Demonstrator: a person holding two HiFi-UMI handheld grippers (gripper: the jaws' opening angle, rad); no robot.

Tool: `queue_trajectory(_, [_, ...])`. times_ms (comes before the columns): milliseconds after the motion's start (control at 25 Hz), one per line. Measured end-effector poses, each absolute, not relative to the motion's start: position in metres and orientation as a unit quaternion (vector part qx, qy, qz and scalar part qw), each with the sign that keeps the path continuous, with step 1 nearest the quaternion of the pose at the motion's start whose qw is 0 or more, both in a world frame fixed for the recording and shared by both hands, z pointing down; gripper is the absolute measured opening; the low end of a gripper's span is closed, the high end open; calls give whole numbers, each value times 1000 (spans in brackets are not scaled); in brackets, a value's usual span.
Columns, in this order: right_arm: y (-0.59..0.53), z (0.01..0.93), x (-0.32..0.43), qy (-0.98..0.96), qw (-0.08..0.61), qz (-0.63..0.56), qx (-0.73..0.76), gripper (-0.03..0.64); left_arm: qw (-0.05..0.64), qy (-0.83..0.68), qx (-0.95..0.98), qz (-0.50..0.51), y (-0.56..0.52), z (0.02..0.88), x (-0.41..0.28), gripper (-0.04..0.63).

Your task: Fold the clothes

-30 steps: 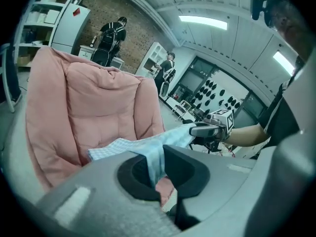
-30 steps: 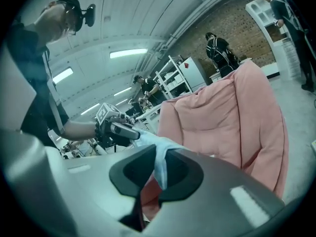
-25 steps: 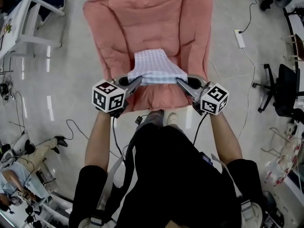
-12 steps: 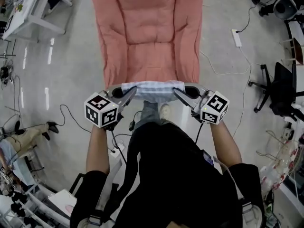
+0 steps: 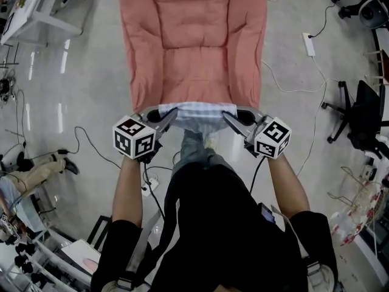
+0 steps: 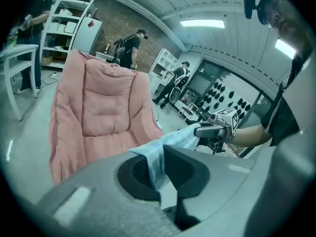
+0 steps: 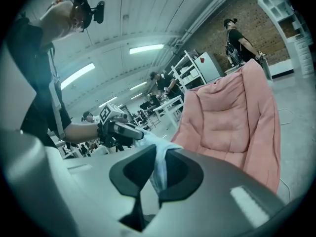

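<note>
A pale blue checked garment (image 5: 197, 114) hangs stretched between my two grippers, in front of the person's legs and just off the near edge of the pink cushion (image 5: 191, 41). My left gripper (image 5: 175, 111) is shut on the garment's left end; the cloth (image 6: 157, 157) runs out between its jaws. At the other end my right gripper (image 5: 225, 115) is shut on the garment (image 7: 159, 164), which bunches in its jaws. Each gripper view shows the other gripper across the cloth: the right gripper (image 6: 197, 130), the left gripper (image 7: 140, 132).
The pink cushioned seat (image 6: 101, 112) lies on a shiny grey floor. A white table frame (image 5: 36, 11) stands at the far left, office chairs (image 5: 364, 114) and cables (image 5: 292, 84) at the right. People (image 6: 129, 44) stand in the background by white shelving (image 6: 64, 26).
Both grippers have drawn the garment back off the cushion toward the person. It lay spread on the cushion's front; now it hangs bunched between the jaws past the cushion's near edge.
</note>
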State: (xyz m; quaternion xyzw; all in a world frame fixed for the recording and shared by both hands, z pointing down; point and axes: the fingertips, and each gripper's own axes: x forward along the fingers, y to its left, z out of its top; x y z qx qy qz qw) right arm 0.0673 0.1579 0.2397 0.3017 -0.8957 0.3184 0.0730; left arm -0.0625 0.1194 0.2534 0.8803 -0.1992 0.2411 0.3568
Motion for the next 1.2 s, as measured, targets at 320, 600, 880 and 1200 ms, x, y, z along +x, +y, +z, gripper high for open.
queue_trajectory(320, [70,281,75,-873,91,341,337,29,376,-193,872,247,36,292,-55,17])
queue_trajectory(600, [-12,318,89,-848,104,369,367,29,375,-158,869,281,-45,326,-40,17])
queue_trajectory(880, [-73,349,110,-831,113,377,393,26,394,-160,863,272,-110,358,-20,17])
queue_trajectory(1200, [-129,414,114,-813,133,378,422,28,384,-156,865,282,-161,423,-17,17])
